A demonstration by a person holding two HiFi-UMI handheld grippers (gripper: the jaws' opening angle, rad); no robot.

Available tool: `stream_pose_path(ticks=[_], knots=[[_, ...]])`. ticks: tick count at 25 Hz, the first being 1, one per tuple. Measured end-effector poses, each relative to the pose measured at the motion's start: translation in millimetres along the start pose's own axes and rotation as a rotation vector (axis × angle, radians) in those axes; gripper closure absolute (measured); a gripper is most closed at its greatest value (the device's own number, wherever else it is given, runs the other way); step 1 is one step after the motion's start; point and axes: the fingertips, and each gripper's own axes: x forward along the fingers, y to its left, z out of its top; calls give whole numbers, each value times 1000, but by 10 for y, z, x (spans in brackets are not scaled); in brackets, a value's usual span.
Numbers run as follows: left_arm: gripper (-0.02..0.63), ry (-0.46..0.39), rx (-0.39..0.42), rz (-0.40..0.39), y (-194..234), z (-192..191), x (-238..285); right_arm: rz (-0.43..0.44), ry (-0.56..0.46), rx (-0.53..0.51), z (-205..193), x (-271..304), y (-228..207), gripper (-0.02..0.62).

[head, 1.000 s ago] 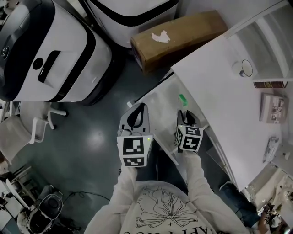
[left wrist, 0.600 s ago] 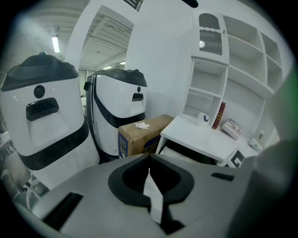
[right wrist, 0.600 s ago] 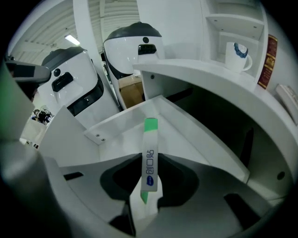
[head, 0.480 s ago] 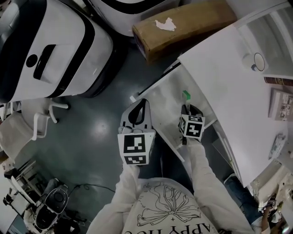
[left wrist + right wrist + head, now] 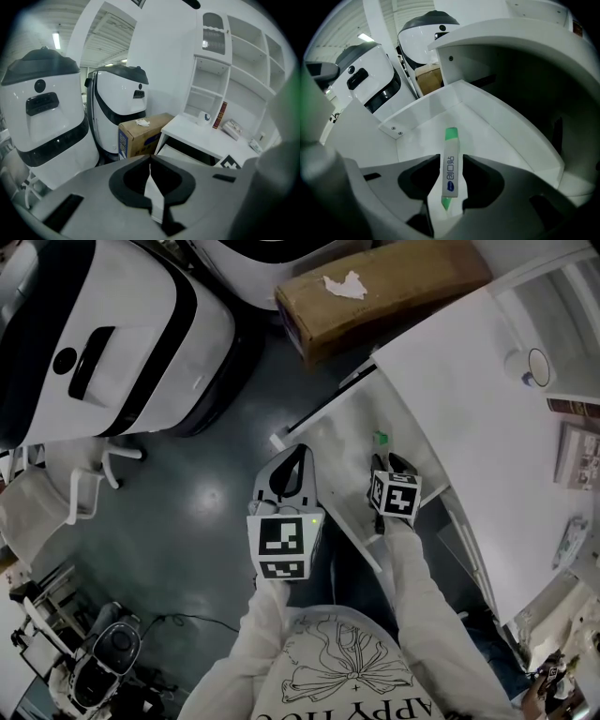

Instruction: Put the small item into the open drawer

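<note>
1. Opening at this moment, the fingers point(image 5: 417, 180) of the right gripper point(image 5: 450, 158) stand on both sides of the small item point(image 5: 450, 169). A thin gap shows on each side, so I judge that they do not press it any more.
2. The small item is a narrow white stick with green ends and blue print. It lies lengthwise between the fingers and points forward over the white floor of the open drawer point(image 5: 417, 136). I cannot tell whether it already rests on that floor.
3. The fingers point(image 5: 131, 183) of the left gripper point(image 5: 150, 161) are pressed together at their tips and hold nothing.
4. In the head view the right gripper point(image 5: 386, 463) reaches into the drawer point(image 5: 342, 423), with the green end of the item point(image 5: 381, 439) just ahead of it. The left gripper point(image 5: 286, 470) hangs beside the drawer, above the dark floor.
5. My judgement on handling: the item looks light and stiff, with a smooth skin that may slip. The best hold is across its two long sides near the middle, with only gentle pressure.
6. Farther out, the drawer comes out from under a white desk point(image 5: 469, 409). Beyond it stand a cardboard box point(image 5: 394, 296) and big white machines point(image 5: 131, 343).
</note>
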Motion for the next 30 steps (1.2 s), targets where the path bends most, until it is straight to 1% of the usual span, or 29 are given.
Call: stream_pose_path(ticks=[2, 6, 10, 15, 20, 26, 30], knots=[[600, -2, 0, 0, 2, 2, -14, 1, -23, -4, 54, -53, 10, 442], [600, -17, 2, 4, -13, 68, -74, 2, -89, 2, 202, -290, 29, 443], [600, -53, 6, 5, -83, 212, -171, 6, -172, 1, 400, -631, 74, 477], [600, -107, 17, 2, -205, 433, -403, -6, -320, -1, 722, -1249, 135, 512], [600, -196, 43, 3, -348, 736, -679, -20, -486, 20, 1078, -1927, 139, 557], [600, -297, 71, 5, -474, 1126, -1060, -15, -669, 13, 1430, -2762, 237, 568], [600, -362, 88, 12, -526, 1352, -1323, -18, -767, -4, 1572, -3216, 297, 575]])
